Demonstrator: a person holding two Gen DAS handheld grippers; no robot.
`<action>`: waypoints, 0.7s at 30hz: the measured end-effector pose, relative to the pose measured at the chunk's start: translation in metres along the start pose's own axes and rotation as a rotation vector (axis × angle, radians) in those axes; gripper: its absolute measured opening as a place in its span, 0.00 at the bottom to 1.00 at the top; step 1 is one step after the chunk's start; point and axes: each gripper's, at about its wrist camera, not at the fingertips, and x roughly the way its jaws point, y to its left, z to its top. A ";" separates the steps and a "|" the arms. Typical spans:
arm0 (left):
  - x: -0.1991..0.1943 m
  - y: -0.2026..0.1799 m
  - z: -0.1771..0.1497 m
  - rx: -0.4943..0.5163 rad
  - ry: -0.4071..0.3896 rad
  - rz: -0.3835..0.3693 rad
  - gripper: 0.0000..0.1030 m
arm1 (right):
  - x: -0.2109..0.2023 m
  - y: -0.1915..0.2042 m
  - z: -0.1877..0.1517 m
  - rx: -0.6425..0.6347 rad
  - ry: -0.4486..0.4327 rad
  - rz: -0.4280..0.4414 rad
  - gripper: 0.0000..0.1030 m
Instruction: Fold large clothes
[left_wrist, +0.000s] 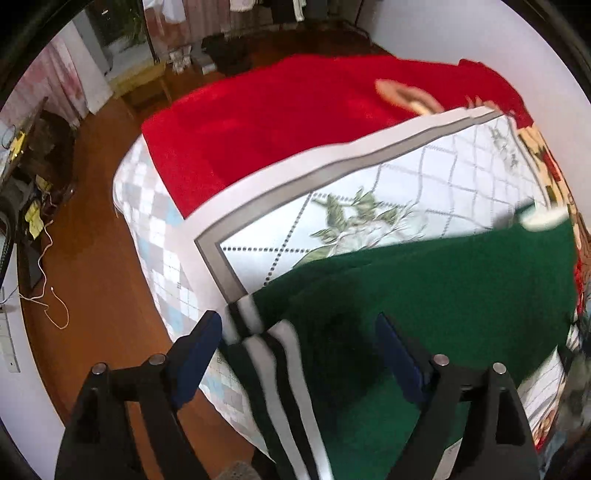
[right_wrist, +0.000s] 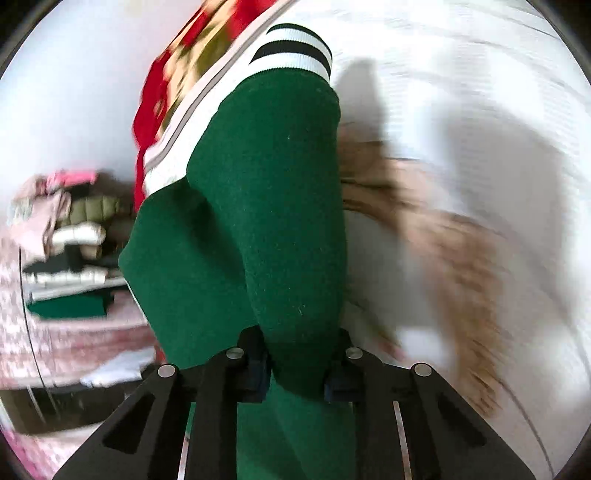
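A dark green garment with a black-and-white striped band lies over the near corner of a bed. My left gripper is open just above it, its blue-padded fingers on either side of the striped band. In the right wrist view my right gripper is shut on a bunched green sleeve of the same garment. The sleeve stretches away to its striped cuff. The right view is blurred.
The bed has a white floral quilt with a grey border and a red blanket at its far end. A wooden floor with cables lies to the left. A stack of folded clothes sits at the left of the right view.
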 end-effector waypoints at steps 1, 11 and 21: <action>-0.006 -0.003 0.000 0.005 -0.009 0.002 0.82 | -0.018 -0.018 -0.005 0.025 -0.013 -0.011 0.19; 0.025 -0.081 -0.030 0.159 0.079 -0.061 0.82 | -0.208 -0.214 -0.116 0.307 -0.049 -0.380 0.25; 0.054 -0.163 -0.037 0.373 0.044 -0.089 0.09 | -0.238 -0.203 -0.125 0.199 0.064 -0.496 0.39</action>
